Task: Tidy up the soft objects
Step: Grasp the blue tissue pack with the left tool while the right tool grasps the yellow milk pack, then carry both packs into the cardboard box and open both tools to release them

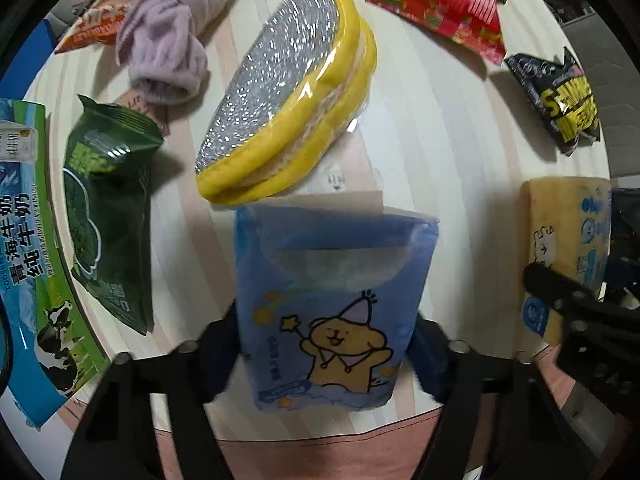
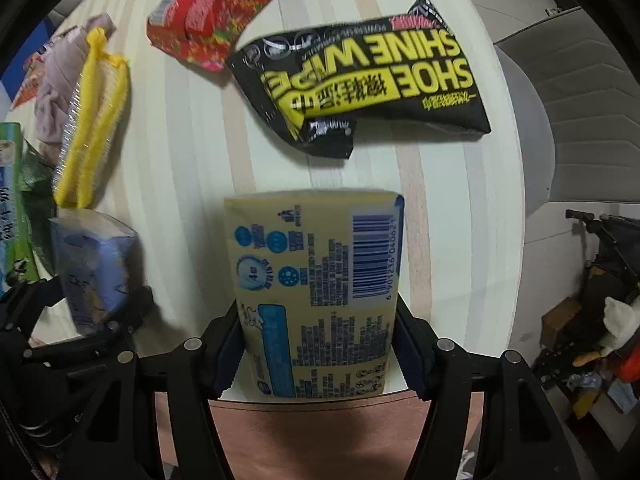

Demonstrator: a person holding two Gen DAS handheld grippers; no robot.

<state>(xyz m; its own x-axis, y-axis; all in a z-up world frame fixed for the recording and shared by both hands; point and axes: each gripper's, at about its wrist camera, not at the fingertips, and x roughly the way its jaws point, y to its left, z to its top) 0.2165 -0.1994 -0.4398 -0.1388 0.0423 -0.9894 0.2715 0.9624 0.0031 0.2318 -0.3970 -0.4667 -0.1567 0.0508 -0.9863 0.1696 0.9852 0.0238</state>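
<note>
Left wrist view, left to right. A milk carton (image 1: pixel 24 248) lies along the left edge of the frame; just beside it is a green packet (image 1: pixel 110 208). At upper left sits a lilac cloth (image 1: pixel 172 48), with an orange packet (image 1: pixel 96 24) beyond it. At centre, a yellow scouring pad (image 1: pixel 288 96) wrapped in clear film rests on the striped table (image 1: pixel 440 140). Below it, at lower centre, the left gripper (image 1: pixel 326 344) pinches a blue tissue pack (image 1: pixel 332 304) by its two side faces. At upper right lie a red packet (image 1: pixel 444 4) and a black wipes packet (image 1: pixel 560 100).

Right wrist view, left to right. The blue tissue pack appears at the left edge. At lower centre, the right gripper (image 2: pixel 318 344) is closed against the sides of a yellow tissue pack (image 2: pixel 316 292), held near the table's front rim. The black wipes packet lies at upper centre-right.

Handling, as a judgement: both tissue packs are likely light and compressible, with smooth film wrappers that may slip. A hold across the broad sides near mid-length seems best, firm enough to dent the pack slightly without crushing it. The scouring pad's film would probably be slippery too.
</note>
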